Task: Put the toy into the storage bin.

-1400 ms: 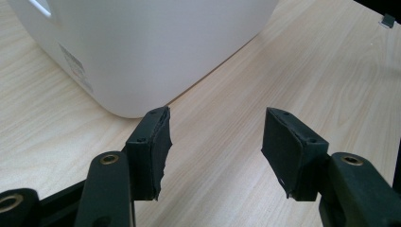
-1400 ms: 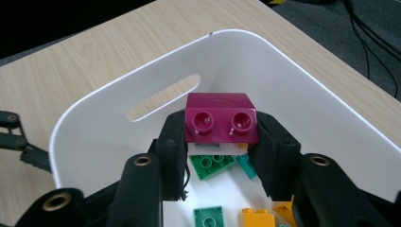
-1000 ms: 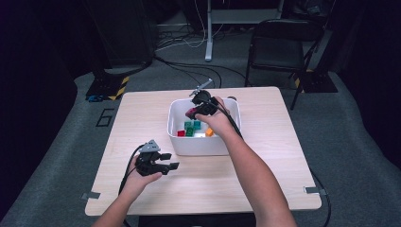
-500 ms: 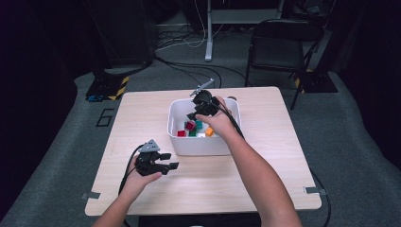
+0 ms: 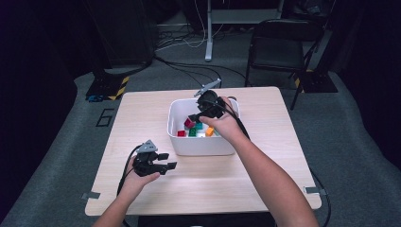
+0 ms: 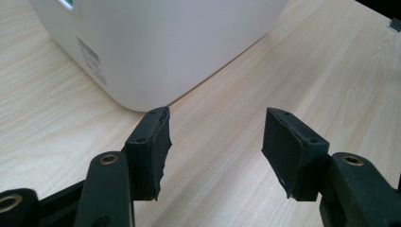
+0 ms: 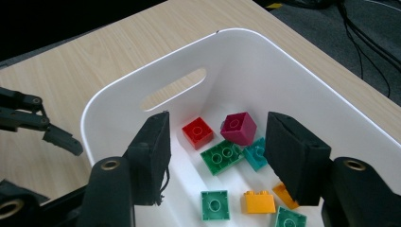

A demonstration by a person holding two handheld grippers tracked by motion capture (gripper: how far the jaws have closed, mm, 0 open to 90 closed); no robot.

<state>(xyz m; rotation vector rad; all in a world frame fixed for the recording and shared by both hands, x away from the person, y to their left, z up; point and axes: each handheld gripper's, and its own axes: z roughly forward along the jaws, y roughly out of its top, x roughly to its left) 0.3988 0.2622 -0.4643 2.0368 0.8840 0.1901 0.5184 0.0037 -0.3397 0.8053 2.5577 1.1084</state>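
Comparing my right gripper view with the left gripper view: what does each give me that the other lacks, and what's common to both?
Right gripper view: the bin's inside, with a red brick, a magenta brick, green, teal and orange bricks, and the handle slot.

Left gripper view: the bin's outer wall with a printed label, seen past the open left gripper.

Both: the white bin and the wooden table.

I can't read any text from here. On the white bin (image 6: 156,42), in my left gripper view, there is a small printed label (image 6: 92,59) low on the outer wall near its rounded corner, with dark and reddish lines too small and blurred to make out. A green mark (image 6: 66,4) sits higher on that wall at the frame's top edge, also illegible to me.
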